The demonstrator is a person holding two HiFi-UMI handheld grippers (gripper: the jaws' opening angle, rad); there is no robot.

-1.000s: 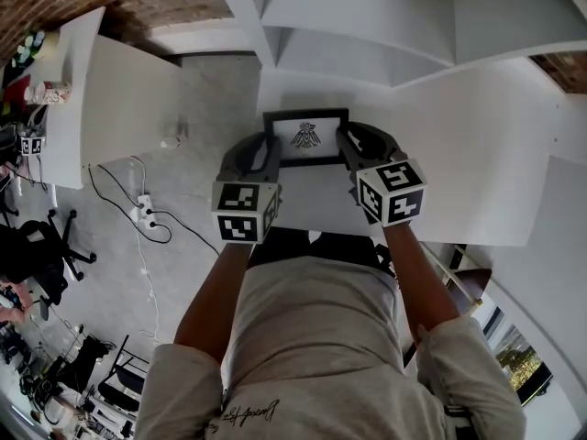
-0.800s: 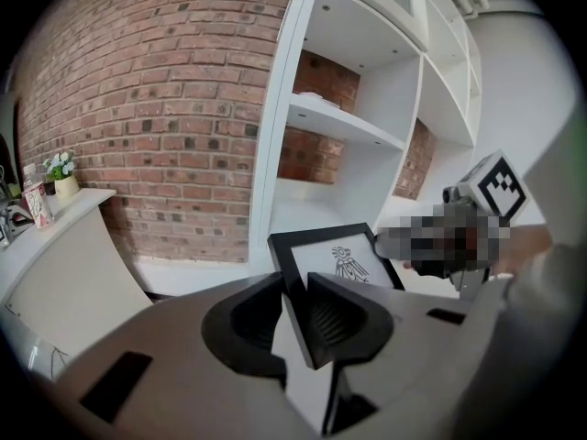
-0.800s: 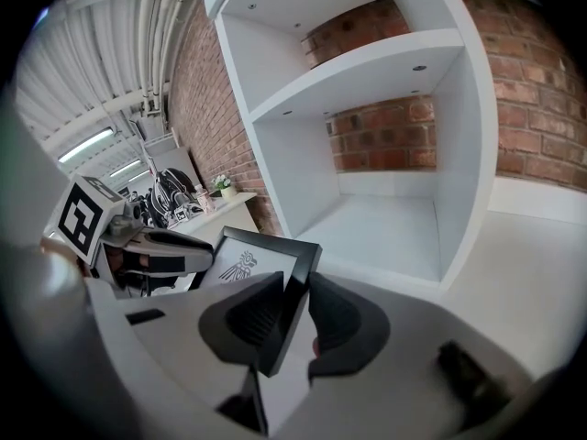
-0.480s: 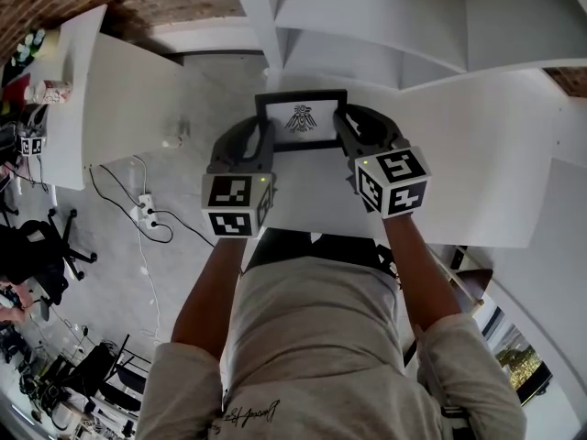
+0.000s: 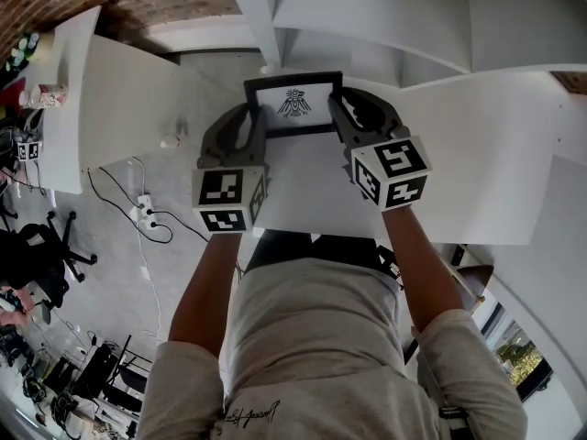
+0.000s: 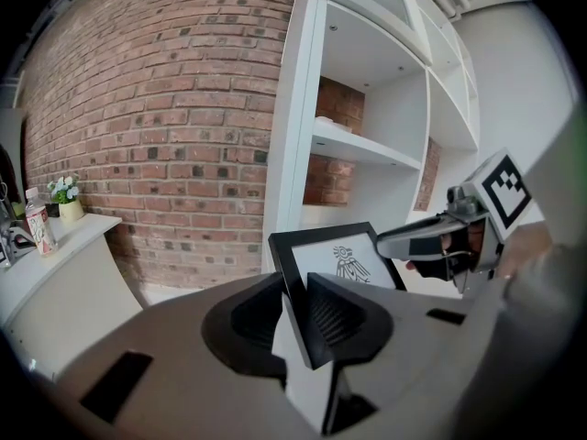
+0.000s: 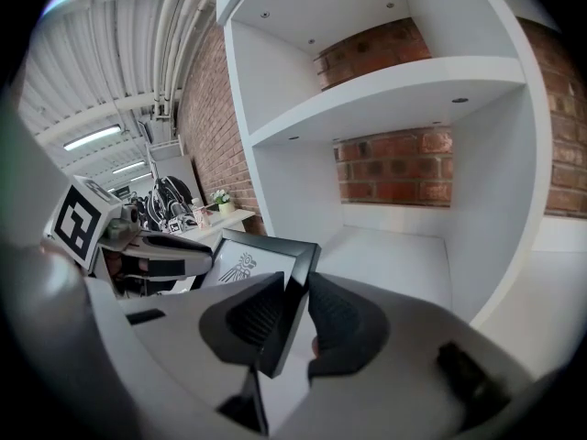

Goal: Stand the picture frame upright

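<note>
Black ribbed pads of the left hand-held gripper [image 6: 295, 310] were clamped on the left edge of the black rectangular picture frame with a white bird print [image 6: 341, 262]. The right hand-held gripper [image 7: 295, 310] pinched the right edge likewise. Held between them, the frame was tilted, print facing up, over the white worktop [image 5: 477, 154] just before the white shelf unit [image 5: 367, 16].
</note>
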